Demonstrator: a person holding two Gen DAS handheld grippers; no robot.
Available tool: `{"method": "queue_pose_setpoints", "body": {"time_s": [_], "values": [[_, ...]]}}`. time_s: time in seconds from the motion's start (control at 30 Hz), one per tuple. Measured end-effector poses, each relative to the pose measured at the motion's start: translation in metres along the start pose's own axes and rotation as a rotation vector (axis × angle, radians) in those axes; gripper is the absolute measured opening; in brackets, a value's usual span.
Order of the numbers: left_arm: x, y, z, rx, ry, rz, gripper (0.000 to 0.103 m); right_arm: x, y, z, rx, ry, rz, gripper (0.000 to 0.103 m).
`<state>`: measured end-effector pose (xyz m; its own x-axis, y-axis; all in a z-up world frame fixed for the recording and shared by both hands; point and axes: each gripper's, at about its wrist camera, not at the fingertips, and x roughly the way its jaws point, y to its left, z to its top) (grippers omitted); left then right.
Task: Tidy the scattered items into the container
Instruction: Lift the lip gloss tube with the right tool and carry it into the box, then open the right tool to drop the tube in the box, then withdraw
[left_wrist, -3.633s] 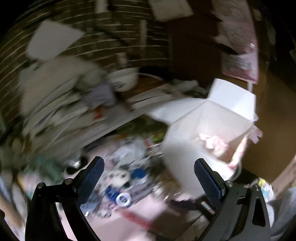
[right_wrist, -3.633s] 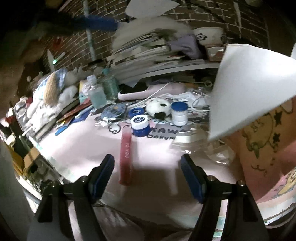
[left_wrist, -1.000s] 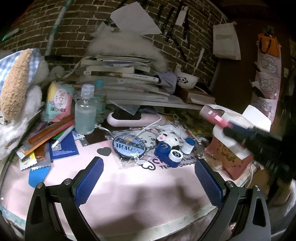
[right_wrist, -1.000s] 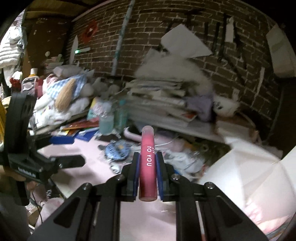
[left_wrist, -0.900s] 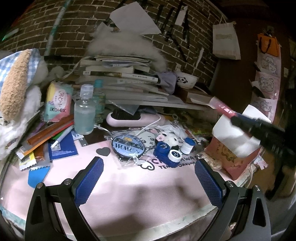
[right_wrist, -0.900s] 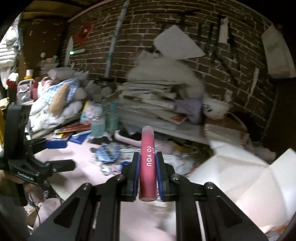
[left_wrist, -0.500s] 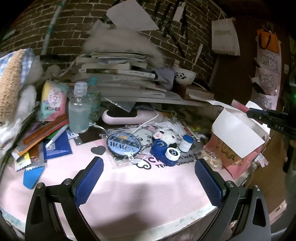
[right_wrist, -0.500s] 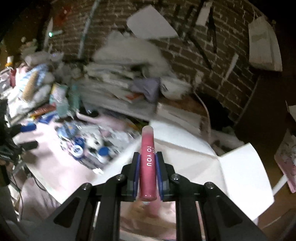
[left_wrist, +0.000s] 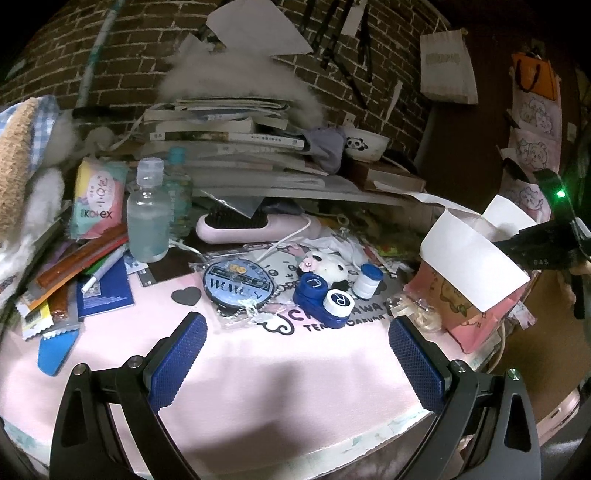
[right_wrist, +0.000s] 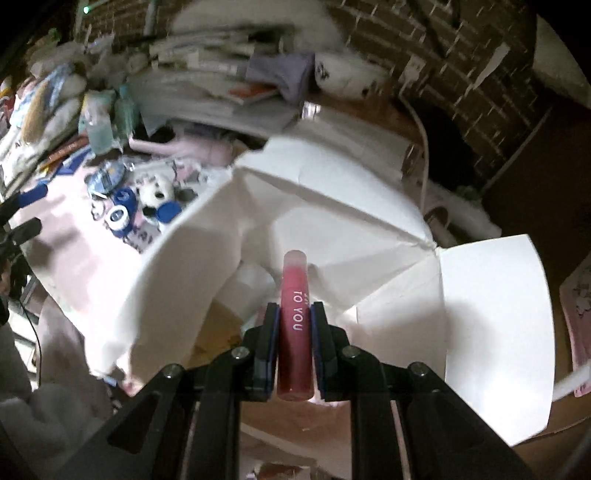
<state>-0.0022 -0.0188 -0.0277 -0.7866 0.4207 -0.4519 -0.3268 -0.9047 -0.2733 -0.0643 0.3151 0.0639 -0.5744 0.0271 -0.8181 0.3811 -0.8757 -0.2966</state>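
My right gripper (right_wrist: 294, 314) is shut on a pink lip-gloss tube (right_wrist: 294, 314) marked "TO YOU", held over the mouth of the open box (right_wrist: 332, 236) with white flaps. In the left wrist view the same box (left_wrist: 469, 273) stands at the table's right edge, pink-sided with cartoon prints, and the right gripper's black body (left_wrist: 546, 240) hangs over it. My left gripper (left_wrist: 295, 354) is open above the pink mat (left_wrist: 258, 369). Ahead of it lie a blue contact lens case (left_wrist: 325, 299), a small white bottle (left_wrist: 367, 280), a panda plush (left_wrist: 327, 264) and a round blue badge (left_wrist: 238, 286).
A clear bottle (left_wrist: 147, 214), a tissue pack (left_wrist: 98, 195), pens and a blue booklet (left_wrist: 103, 288) crowd the left. A pink hairbrush (left_wrist: 251, 225) and a book stack (left_wrist: 229, 140) sit behind, before a brick wall. A panda bowl (left_wrist: 365, 144) rests at the back.
My right gripper picked the pink tube off the mat and has carried it right, tilting down over the open box. My left gripper stays open above the mat.
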Motion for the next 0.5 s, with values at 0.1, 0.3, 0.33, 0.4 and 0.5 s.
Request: {"method": "queue_pose_setpoints", "body": {"time_s": [0.1,0.3,0.33,0.4,0.5], "values": [[0.0,-0.001,0.0,0.004,0.001,-0.003,0.099,0.01,-0.007,0.003,0.023,0.075,0.036,0.014],[0.002,-0.001,-0.001,0.001,0.007,0.003,0.099,0.023,-0.007,0.008,-0.008,0.161,0.035,0.014],[0.003,-0.001,-0.001,0.001,0.01,0.004,0.099,0.023,-0.007,0.009,-0.014,0.164,0.031,0.015],[0.004,-0.001,-0.001,0.0,0.015,0.004,0.099,0.023,-0.006,0.009,-0.02,0.164,0.031,0.019],[0.008,-0.001,-0.002,0.001,0.029,-0.004,0.099,0.019,-0.009,0.01,-0.008,0.139,0.012,0.052]]}}
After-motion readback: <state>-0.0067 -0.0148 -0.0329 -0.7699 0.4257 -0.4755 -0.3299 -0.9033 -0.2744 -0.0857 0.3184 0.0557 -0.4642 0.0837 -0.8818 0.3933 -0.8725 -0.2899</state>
